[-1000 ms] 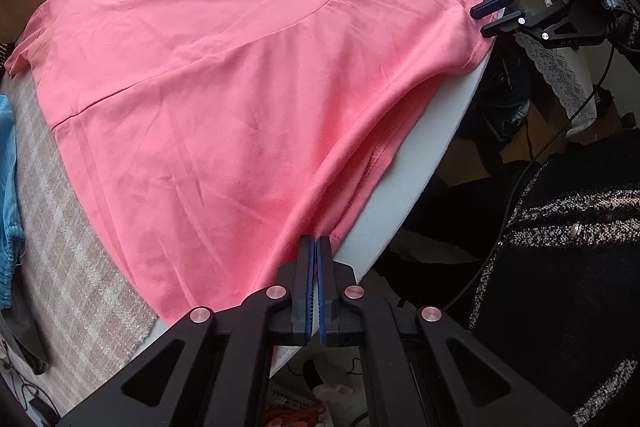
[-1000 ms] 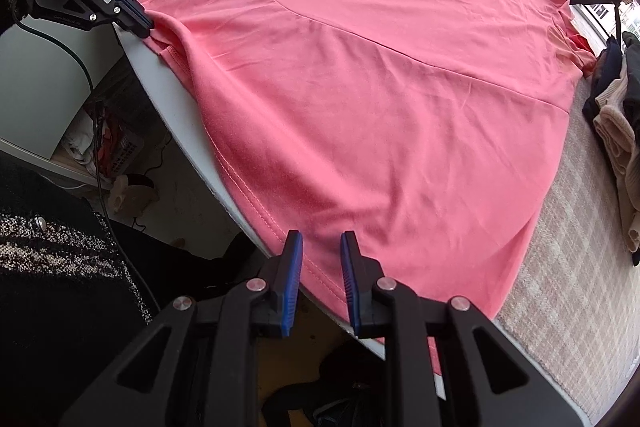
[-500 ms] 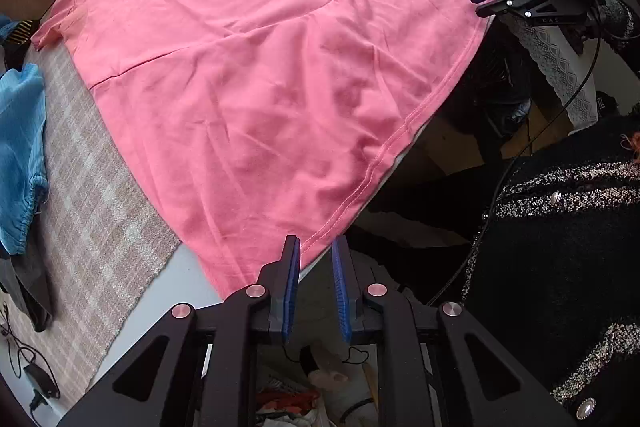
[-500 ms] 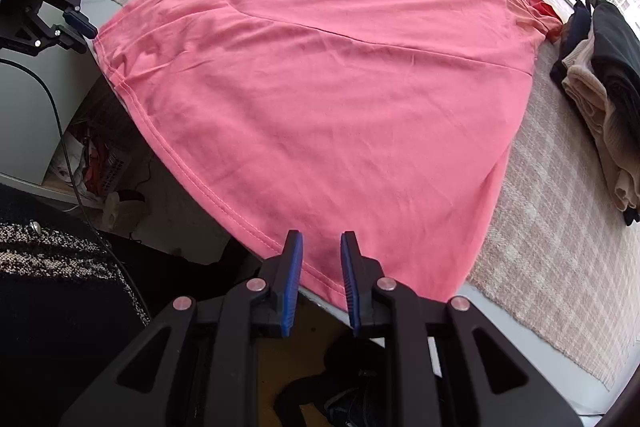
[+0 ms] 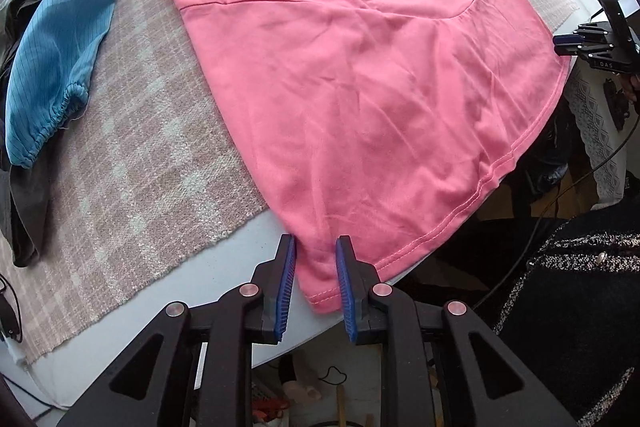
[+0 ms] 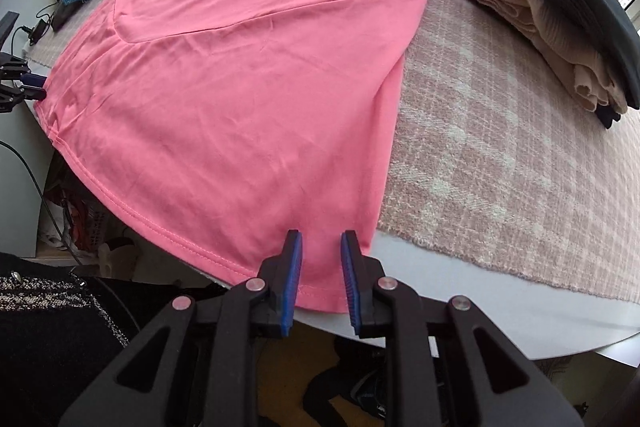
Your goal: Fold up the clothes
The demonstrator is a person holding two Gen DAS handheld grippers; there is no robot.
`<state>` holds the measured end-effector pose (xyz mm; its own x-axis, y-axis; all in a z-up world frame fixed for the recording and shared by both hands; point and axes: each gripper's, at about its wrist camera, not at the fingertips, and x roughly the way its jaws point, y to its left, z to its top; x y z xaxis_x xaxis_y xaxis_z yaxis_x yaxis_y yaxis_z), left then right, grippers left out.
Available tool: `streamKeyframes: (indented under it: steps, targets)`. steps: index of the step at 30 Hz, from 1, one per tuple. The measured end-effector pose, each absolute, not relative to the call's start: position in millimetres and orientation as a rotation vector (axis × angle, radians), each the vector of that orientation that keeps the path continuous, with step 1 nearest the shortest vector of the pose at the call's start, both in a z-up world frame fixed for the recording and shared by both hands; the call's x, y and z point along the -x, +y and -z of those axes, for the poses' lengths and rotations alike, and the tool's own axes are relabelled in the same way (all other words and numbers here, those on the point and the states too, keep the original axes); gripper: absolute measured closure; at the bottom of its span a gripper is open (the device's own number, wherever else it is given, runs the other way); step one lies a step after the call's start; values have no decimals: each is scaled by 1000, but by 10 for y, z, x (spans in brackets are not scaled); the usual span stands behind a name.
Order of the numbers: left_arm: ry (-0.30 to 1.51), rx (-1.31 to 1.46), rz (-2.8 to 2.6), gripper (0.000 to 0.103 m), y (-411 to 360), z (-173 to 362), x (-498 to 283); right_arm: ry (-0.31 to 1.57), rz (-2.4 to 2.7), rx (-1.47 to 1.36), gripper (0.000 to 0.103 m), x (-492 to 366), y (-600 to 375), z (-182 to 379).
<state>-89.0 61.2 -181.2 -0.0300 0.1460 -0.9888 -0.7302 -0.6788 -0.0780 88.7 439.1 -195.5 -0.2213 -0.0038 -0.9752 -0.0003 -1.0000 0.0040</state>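
Hovering at the near edge of the table (image 5: 240, 251), both grippers sit low and point across the top toward the far side. The left gripper (image 5: 315, 283) has its jaws apart, one blue pad on each side of the shirt's near left hem corner, with that corner lying in the gap; I can't tell whether the pads actually touch the cloth. The right gripper (image 6: 320, 279) is posed the same way at the near right hem corner, jaws spread with the fabric between them and nothing pinched. From the left camera you can also spot the right gripper off at the right end of the hem, and the right camera catches the left one at the left end.

The pink shirt (image 5: 360, 67) is spread flat, a bit wrinkly, over a pale checked mat (image 5: 132, 163) that covers most of the table. Its long axis runs from the near edge to the far edge, hem toward the grippers and sleeves at the far end. The hem hangs slightly over the near edge.

Left of the shirt there's a crumpled blue garment (image 5: 52, 67) on the mat. Toward the far right corner sits a stack of folded clothes (image 6: 560, 15), beige under dark, well apart from the shirt's side.
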Motion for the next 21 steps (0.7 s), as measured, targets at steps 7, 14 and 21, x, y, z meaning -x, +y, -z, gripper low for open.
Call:
streamKeyframes:
  steps: [7, 14, 21]
  targets:
    - [434, 1635, -1939, 80, 54, 1288, 1107, -203, 2547, -1903, 78, -939, 4583, 1425]
    - [131, 1459, -2208, 68, -332, 785, 1209, -80, 2710, -1453, 64, 162, 4097, 125]
    - [23, 1371, -2285, 68, 5, 873, 1209, 281, 2683, -1219, 72, 1802, 3592, -324]
